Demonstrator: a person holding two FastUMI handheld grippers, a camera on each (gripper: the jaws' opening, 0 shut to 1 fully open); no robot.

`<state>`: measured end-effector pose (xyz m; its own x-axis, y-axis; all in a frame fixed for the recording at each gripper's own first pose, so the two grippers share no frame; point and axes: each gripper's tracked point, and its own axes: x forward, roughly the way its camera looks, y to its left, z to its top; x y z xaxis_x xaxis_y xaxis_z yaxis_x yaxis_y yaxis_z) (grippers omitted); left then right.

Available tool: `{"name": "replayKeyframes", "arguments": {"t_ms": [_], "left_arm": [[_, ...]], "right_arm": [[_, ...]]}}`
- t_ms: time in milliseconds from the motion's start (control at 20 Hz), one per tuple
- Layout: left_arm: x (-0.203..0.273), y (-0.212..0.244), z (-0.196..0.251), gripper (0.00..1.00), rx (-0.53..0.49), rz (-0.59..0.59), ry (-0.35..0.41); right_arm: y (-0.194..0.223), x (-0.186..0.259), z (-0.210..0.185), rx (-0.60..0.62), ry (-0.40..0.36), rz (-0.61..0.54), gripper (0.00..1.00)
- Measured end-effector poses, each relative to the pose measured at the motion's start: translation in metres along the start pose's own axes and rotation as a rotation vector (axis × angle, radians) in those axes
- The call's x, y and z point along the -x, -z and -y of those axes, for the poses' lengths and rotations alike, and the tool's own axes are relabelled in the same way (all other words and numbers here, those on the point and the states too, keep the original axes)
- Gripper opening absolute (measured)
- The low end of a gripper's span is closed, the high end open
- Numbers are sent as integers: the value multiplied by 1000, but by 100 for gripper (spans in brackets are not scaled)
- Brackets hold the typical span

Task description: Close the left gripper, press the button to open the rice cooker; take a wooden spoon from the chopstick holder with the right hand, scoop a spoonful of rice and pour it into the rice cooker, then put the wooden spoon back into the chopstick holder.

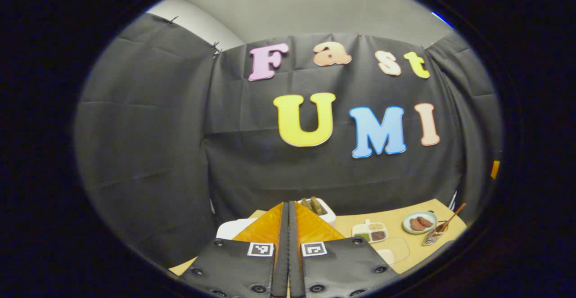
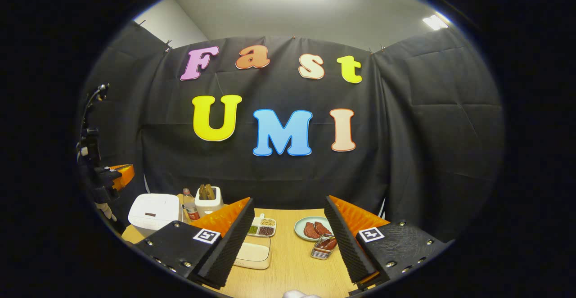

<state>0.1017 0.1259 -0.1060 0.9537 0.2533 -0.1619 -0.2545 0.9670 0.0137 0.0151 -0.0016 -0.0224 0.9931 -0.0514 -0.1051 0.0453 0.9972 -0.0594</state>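
Note:
In the left gripper view my left gripper (image 1: 288, 208) is shut, its fingers pressed together with nothing between them, held high above the table's near left. The white rice cooker (image 1: 233, 228) peeks out just left of the fingers, its lid down. It also stands at the table's left (image 2: 155, 212) in the right gripper view. The wooden spoon (image 1: 452, 215) leans out of the chopstick holder (image 1: 433, 237) at the far right. My right gripper (image 2: 288, 226) is open and empty above the table, with the chopstick holder (image 2: 323, 249) between its fingers farther off. A clear box of rice (image 2: 254, 254) lies beside its left finger.
A toaster (image 2: 209, 199) with bread and a bottle (image 2: 190, 205) stand behind the cooker. A divided tray of beans (image 2: 262, 227) and a plate of meat (image 2: 312, 229) sit mid-table on the wooden table (image 2: 292, 266). The left gripper (image 2: 96, 172) hangs over the far left.

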Motion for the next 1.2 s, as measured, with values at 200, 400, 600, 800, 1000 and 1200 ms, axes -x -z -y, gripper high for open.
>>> {"name": "replayKeyframes", "arguments": {"t_ms": [200, 400, 600, 800, 1000, 1200], "left_arm": [[-44, 77, -29, 9, 43, -156, -99], [-68, 156, -47, 9, 36, -311, -157], [-73, 208, -48, 9, 45, -440, -157], [-69, 211, -50, 9, 8, -464, -165], [-72, 212, -44, 9, 69, -494, -146], [-78, 189, -49, 9, 11, -404, -145]], "right_arm": [[5, -2, 1, 33, -2, -27, 96], [7, -2, 1, 67, 5, -34, 96], [17, -6, 2, 68, 4, -70, 96], [21, -7, 0, 53, -2, -85, 96], [28, -10, -4, 51, -16, -100, 96], [29, -10, -6, 37, -25, -89, 96]]}}
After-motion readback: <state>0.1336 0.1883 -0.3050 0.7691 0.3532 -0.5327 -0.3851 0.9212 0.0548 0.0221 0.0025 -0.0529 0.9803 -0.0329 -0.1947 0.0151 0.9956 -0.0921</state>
